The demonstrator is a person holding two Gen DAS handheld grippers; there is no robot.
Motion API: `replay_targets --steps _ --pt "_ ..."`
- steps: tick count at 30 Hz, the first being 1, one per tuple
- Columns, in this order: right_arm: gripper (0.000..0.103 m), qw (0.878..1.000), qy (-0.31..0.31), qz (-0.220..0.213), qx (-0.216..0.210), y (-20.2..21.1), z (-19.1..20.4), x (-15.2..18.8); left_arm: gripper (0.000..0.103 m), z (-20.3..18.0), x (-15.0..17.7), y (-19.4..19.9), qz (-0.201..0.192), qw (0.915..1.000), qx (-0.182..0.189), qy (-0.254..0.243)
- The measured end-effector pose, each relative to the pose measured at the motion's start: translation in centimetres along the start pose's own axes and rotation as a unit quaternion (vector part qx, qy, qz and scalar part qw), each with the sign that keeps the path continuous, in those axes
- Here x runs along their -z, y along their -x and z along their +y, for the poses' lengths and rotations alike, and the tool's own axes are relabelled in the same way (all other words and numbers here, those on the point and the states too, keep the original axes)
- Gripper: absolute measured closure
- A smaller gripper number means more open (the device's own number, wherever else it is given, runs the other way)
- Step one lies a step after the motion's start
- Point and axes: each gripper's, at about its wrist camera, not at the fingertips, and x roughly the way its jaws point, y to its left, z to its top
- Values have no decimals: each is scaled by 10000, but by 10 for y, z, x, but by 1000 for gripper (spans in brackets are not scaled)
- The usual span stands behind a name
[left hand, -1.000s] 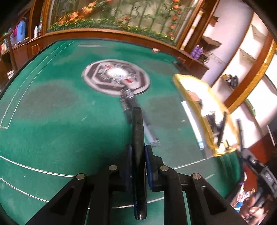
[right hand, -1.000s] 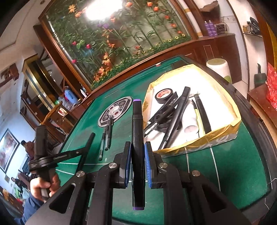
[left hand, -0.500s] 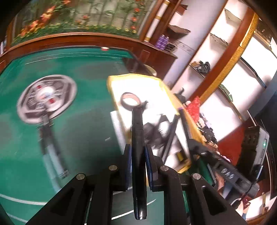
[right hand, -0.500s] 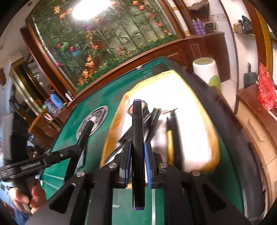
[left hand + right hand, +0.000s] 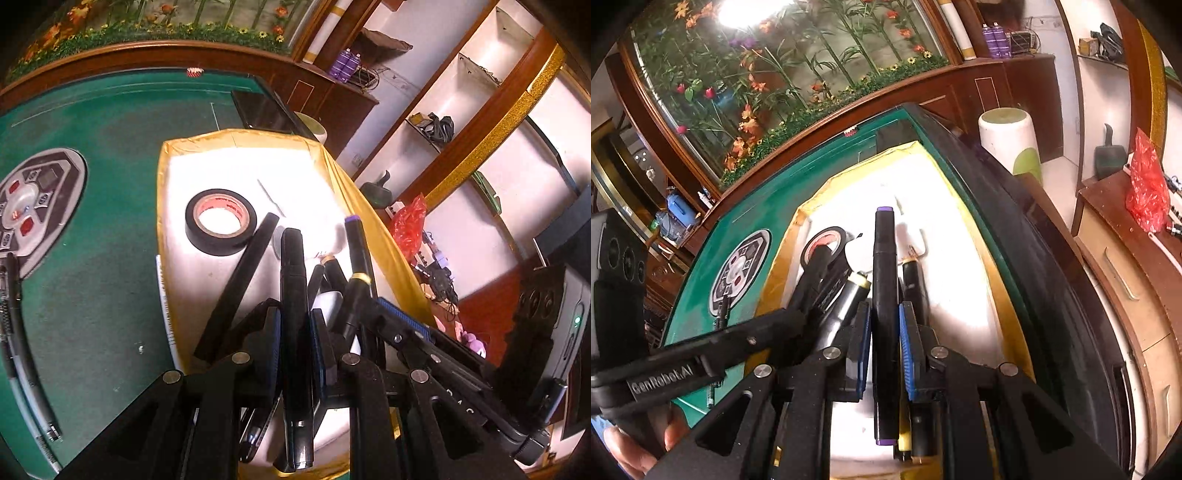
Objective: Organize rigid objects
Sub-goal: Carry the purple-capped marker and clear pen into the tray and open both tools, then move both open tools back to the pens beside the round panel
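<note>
Left gripper (image 5: 295, 332) pinches a black marker (image 5: 293, 295) above the yellow-rimmed box (image 5: 162, 206); right gripper (image 5: 882, 332) clamps a purple-capped marker (image 5: 884, 280) over it too. Inside lie a tape roll (image 5: 220, 221) and what seem, half hidden, more pens.

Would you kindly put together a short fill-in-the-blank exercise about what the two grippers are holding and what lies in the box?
1. The right gripper is shut on a black marker whose end caps are ____ in colour.
2. The roll of tape lying in the yellow-rimmed box is ____ on the outside.
3. The left gripper holds a black pen over the ____.
4. The table has a ____ felt surface.

Missing words: purple; black; box; green
</note>
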Motion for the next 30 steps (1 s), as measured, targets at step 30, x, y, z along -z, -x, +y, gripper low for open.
replay_targets --steps 30 --pt "75 9916 879 -341 -887 55 107 61 66 105 84 140 -938 9937 -221 566"
